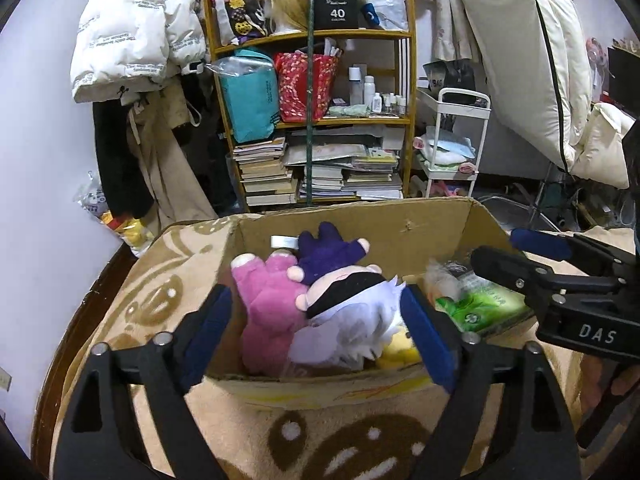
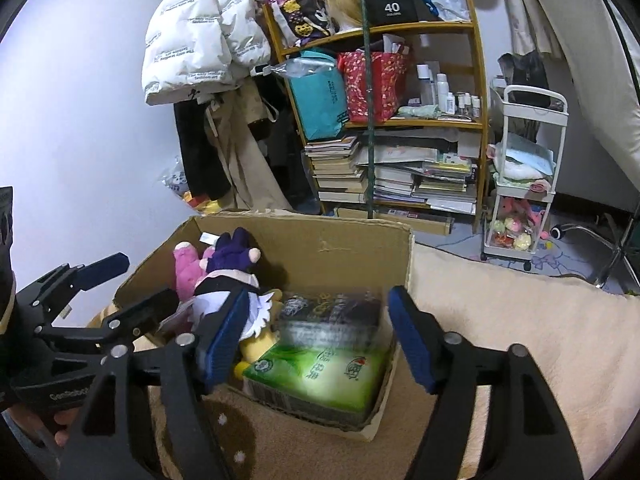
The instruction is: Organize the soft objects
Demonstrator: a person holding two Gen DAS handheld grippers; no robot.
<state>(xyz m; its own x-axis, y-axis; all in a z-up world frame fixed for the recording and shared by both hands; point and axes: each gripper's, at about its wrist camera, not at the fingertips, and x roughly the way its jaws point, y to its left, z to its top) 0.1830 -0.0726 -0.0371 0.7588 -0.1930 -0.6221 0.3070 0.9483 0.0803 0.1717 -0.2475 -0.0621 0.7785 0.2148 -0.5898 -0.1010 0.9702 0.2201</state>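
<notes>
An open cardboard box (image 1: 420, 224) (image 2: 344, 240) stands on a beige patterned blanket. In it lie a pink plush (image 1: 266, 304) (image 2: 186, 266), a doll with white hair and purple clothes (image 1: 340, 292) (image 2: 230, 268), a yellow plush (image 1: 398, 350) (image 2: 260, 346) and a green tissue pack (image 1: 486, 306) (image 2: 320, 372). My left gripper (image 1: 316, 336) is open and empty above the box's near left side. My right gripper (image 2: 316, 340) is open and empty above the tissue pack. Each gripper shows in the other's view, the right (image 1: 516, 254) and the left (image 2: 120, 284).
A wooden shelf (image 1: 316, 116) (image 2: 396, 120) with bags, bottles and stacked books stands behind the box. A white cart (image 1: 452, 148) (image 2: 524, 176) is to its right. Coats hang at the left (image 1: 136, 40) (image 2: 200, 36). A dark clear-wrapped pack (image 2: 332, 312) lies behind the tissue pack.
</notes>
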